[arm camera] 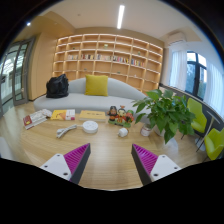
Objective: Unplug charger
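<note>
1. Gripper (pixel 110 150) open, fingers spread wide, holding nothing, bare tabletop showing in the gap.
2. Magenta pads (pixel 75 158) on inner faces of both fingers, touching nothing.
3. Hovering over the near edge of a wooden table (pixel 110 170), pointed across it toward the far side.
4. Charger: cannot pick out for sure. Closest candidate a pale object (pixel 65 131) lying on the table, ahead and left of the left finger, too small to tell whether plug, cable or something else. Well apart from the fingers.
5. White bowl (pixel 90 126) just right of the pale object, beyond the fingers, roughly mid-table.
6. Books (pixel 37 118) lying flat at the far left of the table.
7. Small round item (pixel 123 131) right of the bowl, details unreadable.
8. Potted plant (pixel 165 110) standing on the right side of the table, leafy, beyond the right finger.
9. Pale sofa (pixel 80 100) behind the table, with a yellow cushion (pixel 97 86) and a black bag (pixel 58 87) on it.
10. Wooden shelving (pixel 105 58) along the back wall, behind the sofa.
11. Green chairs (pixel 213 140) at the right of the table, beside the plant.
</note>
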Available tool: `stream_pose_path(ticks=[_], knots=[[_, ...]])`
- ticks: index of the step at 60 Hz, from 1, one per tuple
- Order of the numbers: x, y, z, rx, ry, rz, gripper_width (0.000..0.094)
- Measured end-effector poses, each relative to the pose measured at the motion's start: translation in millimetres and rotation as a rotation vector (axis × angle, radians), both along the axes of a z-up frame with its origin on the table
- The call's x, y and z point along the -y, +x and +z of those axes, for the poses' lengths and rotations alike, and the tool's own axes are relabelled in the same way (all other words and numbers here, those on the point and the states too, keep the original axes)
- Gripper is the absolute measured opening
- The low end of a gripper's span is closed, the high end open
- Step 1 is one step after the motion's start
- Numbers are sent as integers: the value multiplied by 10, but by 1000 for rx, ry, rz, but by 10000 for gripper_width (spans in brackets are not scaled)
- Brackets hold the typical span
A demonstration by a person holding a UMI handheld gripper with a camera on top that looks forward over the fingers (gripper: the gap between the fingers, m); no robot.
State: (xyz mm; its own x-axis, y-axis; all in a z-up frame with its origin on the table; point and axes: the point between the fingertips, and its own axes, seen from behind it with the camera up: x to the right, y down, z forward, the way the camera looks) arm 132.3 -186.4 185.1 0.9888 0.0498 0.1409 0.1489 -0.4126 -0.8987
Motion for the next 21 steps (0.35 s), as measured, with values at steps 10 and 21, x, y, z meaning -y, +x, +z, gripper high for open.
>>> stream_pose_path(ticks=[10, 21], knots=[[225, -19, 171, 15, 39, 12, 852], [271, -76, 248, -8, 53, 20, 853]])
